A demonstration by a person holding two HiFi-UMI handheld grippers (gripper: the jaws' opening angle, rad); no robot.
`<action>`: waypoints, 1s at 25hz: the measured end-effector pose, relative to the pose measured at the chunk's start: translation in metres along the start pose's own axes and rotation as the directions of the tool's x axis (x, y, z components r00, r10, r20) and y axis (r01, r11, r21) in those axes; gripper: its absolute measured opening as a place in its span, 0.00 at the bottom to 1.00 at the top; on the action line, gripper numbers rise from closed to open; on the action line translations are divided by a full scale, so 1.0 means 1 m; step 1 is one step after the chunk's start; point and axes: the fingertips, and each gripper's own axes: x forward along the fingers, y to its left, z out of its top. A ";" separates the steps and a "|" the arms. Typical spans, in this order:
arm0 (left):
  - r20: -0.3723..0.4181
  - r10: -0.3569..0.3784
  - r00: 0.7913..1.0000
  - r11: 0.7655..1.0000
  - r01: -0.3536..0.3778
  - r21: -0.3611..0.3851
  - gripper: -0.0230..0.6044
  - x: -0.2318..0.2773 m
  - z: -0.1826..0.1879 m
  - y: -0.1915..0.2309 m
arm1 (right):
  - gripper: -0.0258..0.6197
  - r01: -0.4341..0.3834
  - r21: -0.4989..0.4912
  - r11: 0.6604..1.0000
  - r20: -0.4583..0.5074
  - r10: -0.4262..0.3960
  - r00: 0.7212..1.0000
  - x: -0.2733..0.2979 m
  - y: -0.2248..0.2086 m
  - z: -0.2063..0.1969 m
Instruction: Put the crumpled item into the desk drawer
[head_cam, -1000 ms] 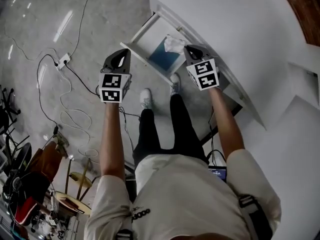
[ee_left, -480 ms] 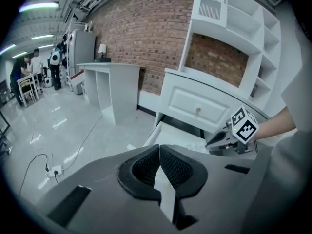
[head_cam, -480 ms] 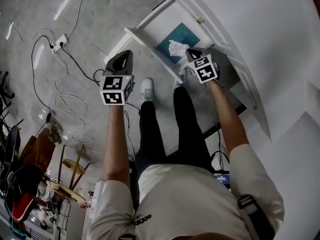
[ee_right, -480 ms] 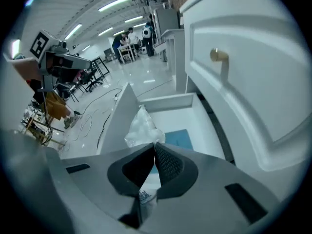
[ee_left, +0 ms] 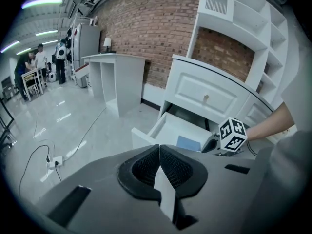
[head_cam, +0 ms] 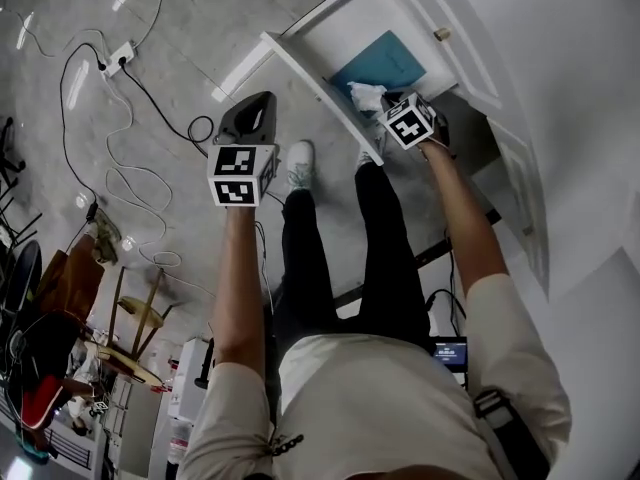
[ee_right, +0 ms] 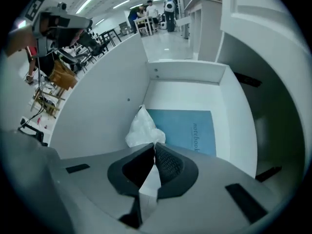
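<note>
My right gripper (head_cam: 388,105) is shut on the crumpled white item (head_cam: 366,96) and holds it inside the open white desk drawer (head_cam: 312,80). In the right gripper view the crumpled item (ee_right: 144,129) sticks out past the closed jaws of the right gripper (ee_right: 155,146). It hangs above the blue notebook (ee_right: 187,130) lying on the drawer floor, close to the drawer's left wall (ee_right: 105,106). My left gripper (head_cam: 260,100) hovers over the floor to the left of the drawer. In its own view the left gripper (ee_left: 159,147) is shut with nothing between the jaws.
The white desk (ee_left: 209,94) has a closed drawer with a knob above the open one. Cables and a power strip (head_cam: 122,56) lie on the floor at left. Chairs and clutter (head_cam: 60,348) stand at lower left. The person's shoes (head_cam: 300,163) are below the drawer front.
The right gripper has carried the crumpled item down from above the drawer's edge to inside the drawer, over the notebook. The left gripper has stayed beside the drawer.
</note>
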 end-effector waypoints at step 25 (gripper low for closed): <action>-0.013 -0.006 1.000 0.999 0.006 0.045 0.07 -0.026 0.007 0.022 | 0.27 0.032 0.047 0.998 -0.011 -0.031 0.999 -0.016 -0.011 0.024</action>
